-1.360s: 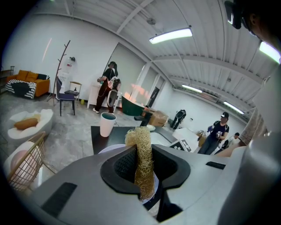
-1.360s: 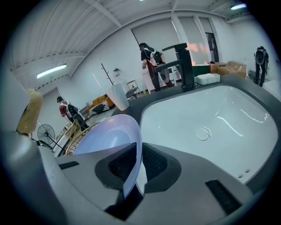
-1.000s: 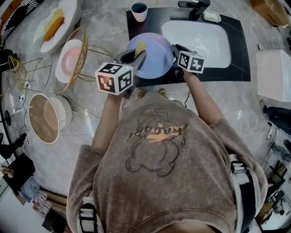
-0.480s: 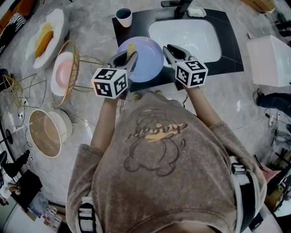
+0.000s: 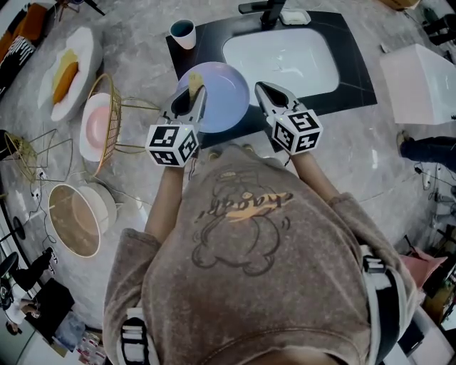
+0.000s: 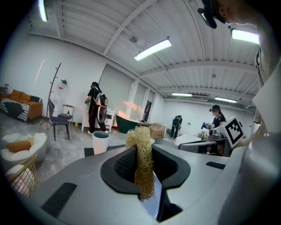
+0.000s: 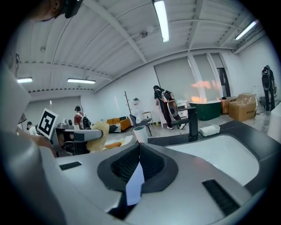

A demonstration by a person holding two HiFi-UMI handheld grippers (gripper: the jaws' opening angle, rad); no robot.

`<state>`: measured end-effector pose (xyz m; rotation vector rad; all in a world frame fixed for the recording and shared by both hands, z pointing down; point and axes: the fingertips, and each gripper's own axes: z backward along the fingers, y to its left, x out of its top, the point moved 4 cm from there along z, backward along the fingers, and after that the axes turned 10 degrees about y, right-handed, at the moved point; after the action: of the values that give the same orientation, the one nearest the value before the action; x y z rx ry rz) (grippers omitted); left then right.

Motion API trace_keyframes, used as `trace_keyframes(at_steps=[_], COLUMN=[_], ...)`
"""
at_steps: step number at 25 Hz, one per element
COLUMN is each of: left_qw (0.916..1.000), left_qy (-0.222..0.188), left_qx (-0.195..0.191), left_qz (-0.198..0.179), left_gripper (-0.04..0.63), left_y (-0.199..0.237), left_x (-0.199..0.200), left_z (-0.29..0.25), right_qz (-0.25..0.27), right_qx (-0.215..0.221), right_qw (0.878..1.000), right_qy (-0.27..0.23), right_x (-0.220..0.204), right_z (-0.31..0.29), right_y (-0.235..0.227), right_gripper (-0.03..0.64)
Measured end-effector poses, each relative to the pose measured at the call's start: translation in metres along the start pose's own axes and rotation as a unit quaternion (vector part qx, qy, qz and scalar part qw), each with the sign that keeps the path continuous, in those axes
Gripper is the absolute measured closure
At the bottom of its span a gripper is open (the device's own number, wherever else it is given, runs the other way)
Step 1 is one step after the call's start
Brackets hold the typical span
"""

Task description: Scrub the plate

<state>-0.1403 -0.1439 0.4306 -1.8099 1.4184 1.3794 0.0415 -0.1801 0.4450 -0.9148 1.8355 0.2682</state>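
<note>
A lavender plate (image 5: pixel 222 100) lies flat on the black mat (image 5: pixel 335 89) left of the sink. My left gripper (image 5: pixel 194 93) hovers over the plate's left rim, shut on a straw-coloured loofah sponge (image 5: pixel 194 83). In the left gripper view the sponge (image 6: pixel 142 162) stands pinched between the pads, with a sliver of plate below. My right gripper (image 5: pixel 262 88) sits just off the plate's right rim. Its jaws stand shut with nothing between them (image 7: pixel 139 149); a strip of lavender plate (image 7: pixel 134 186) shows through the gap underneath.
The white sink basin (image 5: pixel 281 57) with faucet (image 5: pixel 263 8) and soap dish (image 5: pixel 294 16) lies ahead on the right. A cup (image 5: pixel 183 32) stands behind the plate. A gold wire rack (image 5: pixel 107 107) with a pink plate, a food dish (image 5: pixel 68 68) and bowls (image 5: pixel 75 217) fill the left.
The right gripper has come off the plate's right rim and drawn back a little. The left gripper still holds the sponge at the plate's left rim.
</note>
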Motion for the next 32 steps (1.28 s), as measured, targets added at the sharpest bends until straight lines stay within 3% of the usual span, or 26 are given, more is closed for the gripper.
trace_keyframes(at_steps=[7,19,32], left_qw=[0.9993,0.9964,0.9949], left_qy=[-0.027,-0.047,-0.053], left_qx=[0.023,0.063,0.075], left_qz=[-0.016,0.031,0.043], left_gripper=[0.514,0.514,0.514], left_y=[0.003,0.015,0.016], left_x=[-0.012,-0.017,-0.018], left_z=[0.006,0.018,0.025], right_qz=[0.001,0.031,0.032], right_qx=[-0.013,-0.014,-0.018], right_qw=[1.0,0.999,0.999], right_qy=[-0.015,-0.017,-0.019], right_x=[-0.004,-0.009,-0.009], right_z=[0.003,0.005,0.008], right_y=[-0.003,0.001,0.002], right_gripper=[0.617,0.617,0.617])
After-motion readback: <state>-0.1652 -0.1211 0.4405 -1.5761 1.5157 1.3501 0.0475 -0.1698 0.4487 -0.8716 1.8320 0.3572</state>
